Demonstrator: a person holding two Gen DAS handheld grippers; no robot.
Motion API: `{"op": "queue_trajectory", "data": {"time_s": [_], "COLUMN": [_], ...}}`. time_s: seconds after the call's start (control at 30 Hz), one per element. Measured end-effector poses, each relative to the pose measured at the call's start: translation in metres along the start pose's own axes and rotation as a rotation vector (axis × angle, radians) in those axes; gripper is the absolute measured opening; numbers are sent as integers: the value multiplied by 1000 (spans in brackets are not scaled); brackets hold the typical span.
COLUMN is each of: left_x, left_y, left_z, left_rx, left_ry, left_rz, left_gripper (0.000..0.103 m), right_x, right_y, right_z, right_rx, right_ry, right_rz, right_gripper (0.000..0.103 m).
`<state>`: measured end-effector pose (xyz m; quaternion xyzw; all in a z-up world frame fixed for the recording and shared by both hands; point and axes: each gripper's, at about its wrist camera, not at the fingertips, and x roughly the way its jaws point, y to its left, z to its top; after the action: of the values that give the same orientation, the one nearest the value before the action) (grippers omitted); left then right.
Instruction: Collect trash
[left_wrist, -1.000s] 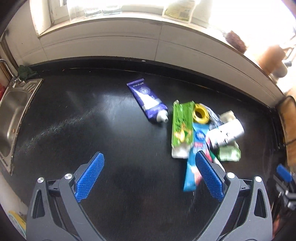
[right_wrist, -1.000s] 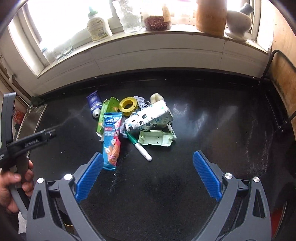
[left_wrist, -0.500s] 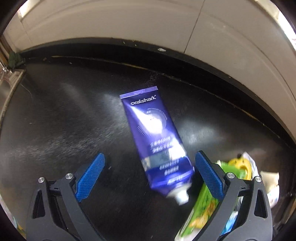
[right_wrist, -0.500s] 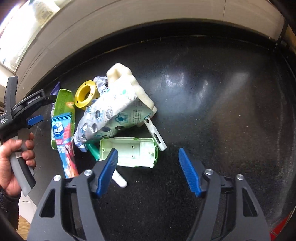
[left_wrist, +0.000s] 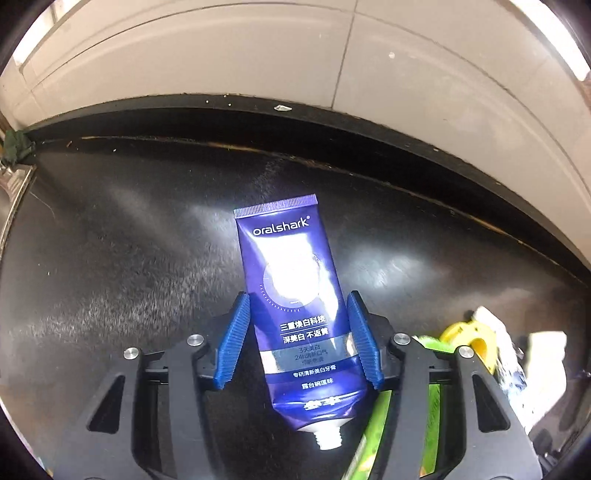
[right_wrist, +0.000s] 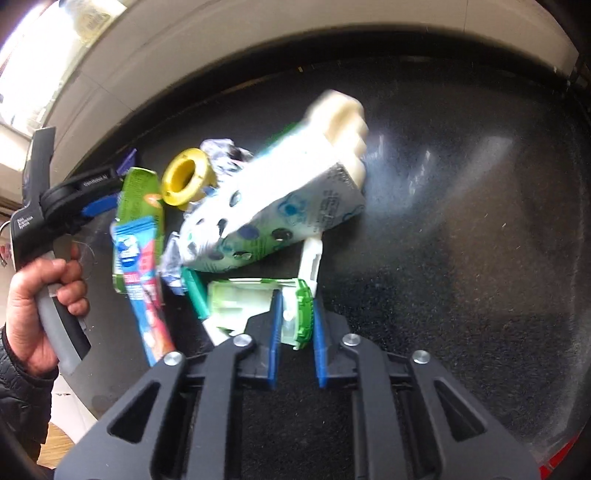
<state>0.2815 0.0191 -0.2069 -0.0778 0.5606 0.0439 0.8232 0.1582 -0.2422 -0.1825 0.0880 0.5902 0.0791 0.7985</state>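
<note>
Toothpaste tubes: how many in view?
1. The purple toothpaste tube lies on the black counter, cap toward the camera, between the pads of the left claw. Others may hide under the trash pile.

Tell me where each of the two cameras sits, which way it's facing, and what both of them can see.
Left wrist: on the left gripper, looking forward and down at the black counter; its blue pads flank the purple toothpaste tube.
Right wrist: on the right gripper, looking down at the trash pile; its pads pinch the green plastic case. The person's left hand shows at the left.
Shared: the counter, the yellow ring, the toothpaste tube's end.
</note>
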Motion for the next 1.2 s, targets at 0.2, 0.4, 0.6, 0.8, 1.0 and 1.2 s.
{"op": "queue_trajectory", "data": {"time_s": [0.2,0.4,0.6,0.8,1.0,1.2], "left_x": [-46,-78,-69,-80,-71,-34], "left_y": [1,9,35,63,56,43], "left_z": [-14,-46,-52,-62,-51,-43], "left_rx": [82,119,13,93,587,965], "left_ry": [-36,-55,3,-9,-18,104], "left_rz": [-30,-34,-84,-51,-90,-182], "left_gripper": [5,0,6,85,86,85], "right_x": [-40,-77,-93,-98,-96,-96], "right_y": [13,20,18,16,7,-1], "right_z": [-8,-24,-34,-43,-47,-49], "right_rx": [-47,-93,-95,-119,-101,-112], "right_ry": [-71,-146,-176,-176,-160,-136], "right_rz": [22,21,26,35,68,35], "right_gripper": [13,13,13,13,13,13]}}
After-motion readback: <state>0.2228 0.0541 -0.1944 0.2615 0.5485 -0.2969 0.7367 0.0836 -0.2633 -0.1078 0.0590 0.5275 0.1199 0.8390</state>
